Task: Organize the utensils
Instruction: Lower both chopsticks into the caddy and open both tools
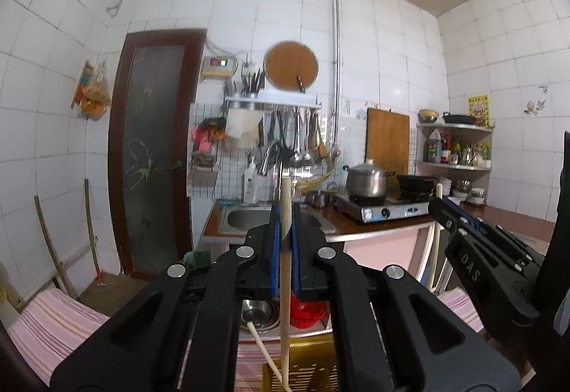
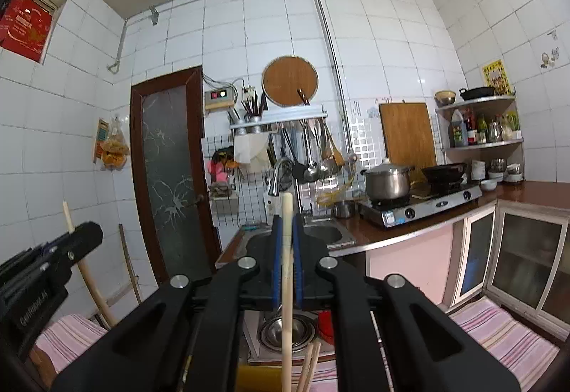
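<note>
My left gripper (image 1: 285,231) is shut on an upright pale wooden utensil handle (image 1: 285,271) that runs down toward a yellow slotted holder (image 1: 306,367) at the bottom edge. A second pale stick (image 1: 263,353) leans in that holder. My right gripper (image 2: 288,242) is shut on another upright wooden handle (image 2: 287,303); brown chopsticks (image 2: 309,367) stand beside it over the yellow holder (image 2: 256,377). The right gripper (image 1: 463,224) also shows at the right of the left wrist view, and the left gripper (image 2: 53,260) at the left of the right wrist view.
Steel bowls (image 1: 260,315) and a red object (image 1: 308,313) sit below the grippers. A pink striped cloth (image 2: 498,335) covers the near surface. Behind are a sink (image 1: 249,217), a stove with a steel pot (image 2: 388,182), hanging ladles (image 2: 313,157) and a brown door (image 1: 153,150).
</note>
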The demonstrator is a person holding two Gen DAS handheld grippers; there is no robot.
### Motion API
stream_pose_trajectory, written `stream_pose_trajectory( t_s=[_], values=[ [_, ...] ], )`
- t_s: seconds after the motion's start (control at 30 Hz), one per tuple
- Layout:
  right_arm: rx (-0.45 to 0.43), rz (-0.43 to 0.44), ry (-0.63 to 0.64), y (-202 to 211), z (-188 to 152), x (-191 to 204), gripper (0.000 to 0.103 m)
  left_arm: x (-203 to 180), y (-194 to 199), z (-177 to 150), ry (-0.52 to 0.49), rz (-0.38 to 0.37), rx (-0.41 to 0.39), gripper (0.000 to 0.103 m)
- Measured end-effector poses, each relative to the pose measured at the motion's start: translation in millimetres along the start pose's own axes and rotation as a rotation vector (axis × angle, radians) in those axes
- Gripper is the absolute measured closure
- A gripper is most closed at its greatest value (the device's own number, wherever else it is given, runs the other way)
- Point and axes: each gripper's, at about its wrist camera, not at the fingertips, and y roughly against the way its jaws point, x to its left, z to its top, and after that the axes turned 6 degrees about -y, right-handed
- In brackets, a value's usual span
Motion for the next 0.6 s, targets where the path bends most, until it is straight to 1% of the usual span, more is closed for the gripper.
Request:
stream_pose_trajectory(
  t_s=[0.07,0.13,0.2,0.37,0.4,0.43,0.47,0.5,0.53,0.57,0.6],
  values=[
    [0.015,0.018,-0.005,-8,-17,-4,0.097,2,-9,-16,0.004,0.002,0.027,0.099],
    [0.016,0.016,0.016,-12,-32,-5,0.097,3,-17,-32,-0.005,0.013,0.055,0.099],
    [0.051,0.017,0.032,-14,-48,-8,0.097,6,-22,-45,0.002,0.015,0.088,0.099],
    [0.106,0.006,0.062,-1,-66,-11,0.097,16,-21,-61,0.025,0.021,0.137,0.098],
    [0.116,-0.004,0.068,3,-67,-11,0.097,17,-20,-61,0.028,0.016,0.155,0.094],
    [0.138,-0.014,0.077,5,-68,-11,0.096,18,-18,-61,0.030,0.016,0.165,0.083],
    [0.162,-0.024,0.084,7,-67,-12,0.093,20,-15,-59,0.035,0.017,0.171,0.074],
    [0.188,-0.043,0.090,11,-66,-12,0.085,22,-9,-55,0.041,0.019,0.176,0.056],
    [0.201,-0.064,0.090,17,-63,-14,0.053,24,-2,-51,0.045,0.019,0.175,0.045],
    [0.199,-0.079,0.086,24,-60,-16,0.029,26,4,-47,0.046,0.022,0.174,0.040],
    [0.197,-0.094,0.086,32,-58,-16,0.028,28,13,-42,0.040,0.023,0.179,0.033]
  ],
)
